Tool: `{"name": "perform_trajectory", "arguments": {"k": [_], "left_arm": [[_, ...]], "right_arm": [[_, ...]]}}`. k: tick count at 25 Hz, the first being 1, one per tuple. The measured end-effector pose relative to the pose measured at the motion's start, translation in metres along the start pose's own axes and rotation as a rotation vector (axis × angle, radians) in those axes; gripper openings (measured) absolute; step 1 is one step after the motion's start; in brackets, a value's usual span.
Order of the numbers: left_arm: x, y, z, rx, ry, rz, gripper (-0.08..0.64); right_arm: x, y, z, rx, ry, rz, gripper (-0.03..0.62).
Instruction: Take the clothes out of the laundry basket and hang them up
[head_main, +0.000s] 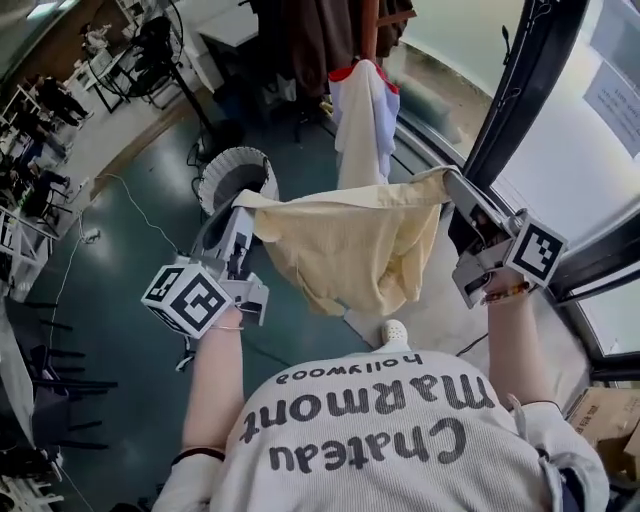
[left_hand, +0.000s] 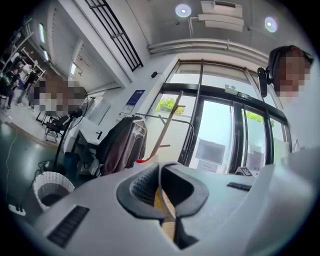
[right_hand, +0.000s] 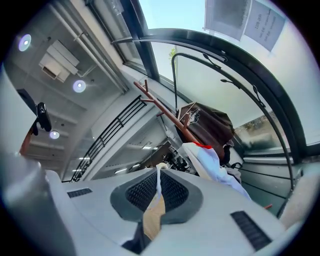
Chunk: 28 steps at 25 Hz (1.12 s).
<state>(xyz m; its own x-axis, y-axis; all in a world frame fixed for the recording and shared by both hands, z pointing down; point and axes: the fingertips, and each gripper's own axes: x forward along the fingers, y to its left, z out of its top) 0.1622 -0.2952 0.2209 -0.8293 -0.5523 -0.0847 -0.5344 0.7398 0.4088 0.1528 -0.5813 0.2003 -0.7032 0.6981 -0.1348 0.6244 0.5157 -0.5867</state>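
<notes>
Fabric of the yellow garment (head_main: 350, 250) is sagging limply mid-frame, probably light and floppy; left gripper (head_main: 243, 203) and right gripper (head_main: 452, 183) are rightly clamping its top corners.

The left tool (head_main: 240, 206) partly hides the laundry basket (head_main: 212, 170).

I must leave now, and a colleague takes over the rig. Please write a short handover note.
Left gripper: shut on one end of the pale yellow cloth garment.
Right gripper: shut on the other end; the garment hangs spread between them.
White woven laundry basket: on the floor beyond the left gripper.
Done: yellow garment is out; a white garment with red collar hangs on the wooden stand.
Left: hang the yellow garment there.
</notes>
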Motion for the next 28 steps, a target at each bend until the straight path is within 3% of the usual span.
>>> {"name": "perform_trajectory", "arguments": {"k": [4, 12, 17, 23, 25, 28], "left_arm": [[0.027, -0.015, -0.007, -0.041, -0.03, -0.031, 0.012], [0.113, -0.047, 0.036, 0.009, -0.158, -0.036, 0.012], [0.15, -0.061, 0.075, 0.175, -0.211, -0.017, 0.012], [0.199, -0.076, 0.117, 0.349, -0.233, -0.035, 0.012], [0.205, -0.081, 0.124, 0.403, -0.227, -0.058, 0.012], [0.203, -0.096, 0.126, 0.418, -0.201, -0.146, 0.012]], "right_arm": [[-0.014, -0.019, 0.021, -0.054, -0.005, 0.011, 0.032], [-0.004, -0.05, 0.117, -0.134, -0.035, 0.107, 0.032], [0.002, -0.072, 0.165, -0.192, -0.041, 0.05, 0.032], [0.031, -0.075, 0.23, -0.358, -0.089, 0.118, 0.032], [0.029, -0.079, 0.246, -0.369, -0.133, 0.068, 0.032], [0.023, -0.077, 0.26, -0.389, -0.202, -0.011, 0.032]]}}
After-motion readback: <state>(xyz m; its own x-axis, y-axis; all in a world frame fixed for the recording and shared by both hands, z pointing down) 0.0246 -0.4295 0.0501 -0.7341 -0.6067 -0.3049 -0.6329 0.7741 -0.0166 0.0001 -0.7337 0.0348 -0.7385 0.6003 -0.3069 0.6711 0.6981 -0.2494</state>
